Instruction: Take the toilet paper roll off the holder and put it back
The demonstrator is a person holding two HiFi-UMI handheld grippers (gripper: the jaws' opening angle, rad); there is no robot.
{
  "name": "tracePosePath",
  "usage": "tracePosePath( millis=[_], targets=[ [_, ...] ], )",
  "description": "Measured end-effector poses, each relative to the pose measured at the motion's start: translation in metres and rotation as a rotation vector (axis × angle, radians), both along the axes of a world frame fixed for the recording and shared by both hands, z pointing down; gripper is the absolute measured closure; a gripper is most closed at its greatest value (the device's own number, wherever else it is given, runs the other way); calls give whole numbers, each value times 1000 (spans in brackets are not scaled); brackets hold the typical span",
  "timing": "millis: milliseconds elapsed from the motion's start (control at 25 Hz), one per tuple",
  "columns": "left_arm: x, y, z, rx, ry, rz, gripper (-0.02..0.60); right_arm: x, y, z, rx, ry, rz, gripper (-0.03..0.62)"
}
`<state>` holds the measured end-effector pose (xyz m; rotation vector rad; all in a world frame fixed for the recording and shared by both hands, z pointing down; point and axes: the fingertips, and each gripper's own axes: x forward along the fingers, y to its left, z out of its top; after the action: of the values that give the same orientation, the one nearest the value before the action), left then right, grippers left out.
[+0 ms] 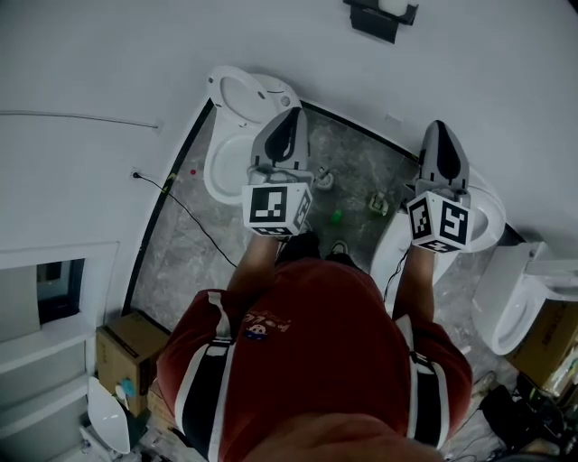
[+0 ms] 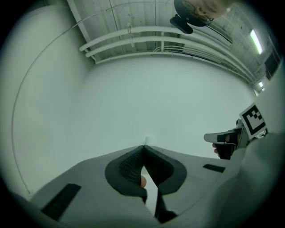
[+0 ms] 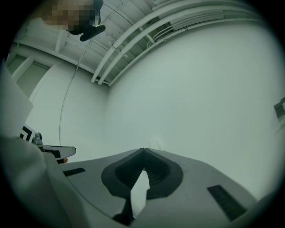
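1. The white toilet paper roll [image 1: 395,5] sits on its black wall-mounted holder [image 1: 372,20] at the top edge of the head view, right of centre, well apart from both grippers.
2. The grey left gripper [image 1: 290,115] is at mid-frame, its fingers clenched tip to tip with nothing between them.
3. The grey right gripper [image 1: 440,126], further right, also has its fingers clenched and is empty.
4. Both point at the plain white wall [image 1: 108,54]. Below them, a white ceramic toilet [image 1: 221,158] stands on the grey stone floor [image 1: 181,262].
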<state>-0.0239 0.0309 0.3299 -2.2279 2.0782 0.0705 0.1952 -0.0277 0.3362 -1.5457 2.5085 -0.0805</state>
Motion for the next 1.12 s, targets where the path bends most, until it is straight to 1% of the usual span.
tracePosePath(
  millis=[160,280,440,600,880,1120],
  targets=[
    [-6,-17,-1,6,9,16,563,-7,-15,-3,2,9,11,586],
    [-18,-31,-1,13,17,35,563,-21,-27,-8,16,16,27,586],
    [-40,-74,6,19,28,51,563,-41,-67,-9,31,32,48,586],
    [-66,-108,-3,29,26,77,563,-70,-95,-23,45,48,66,586],
    [-102,-176,-10,31,20,143,563,-109,-150,-26,27,73,124,586],
    [-129,-218,-7,24,21,202,563,-136,-185,-22,15,103,172,586]
  ],
)
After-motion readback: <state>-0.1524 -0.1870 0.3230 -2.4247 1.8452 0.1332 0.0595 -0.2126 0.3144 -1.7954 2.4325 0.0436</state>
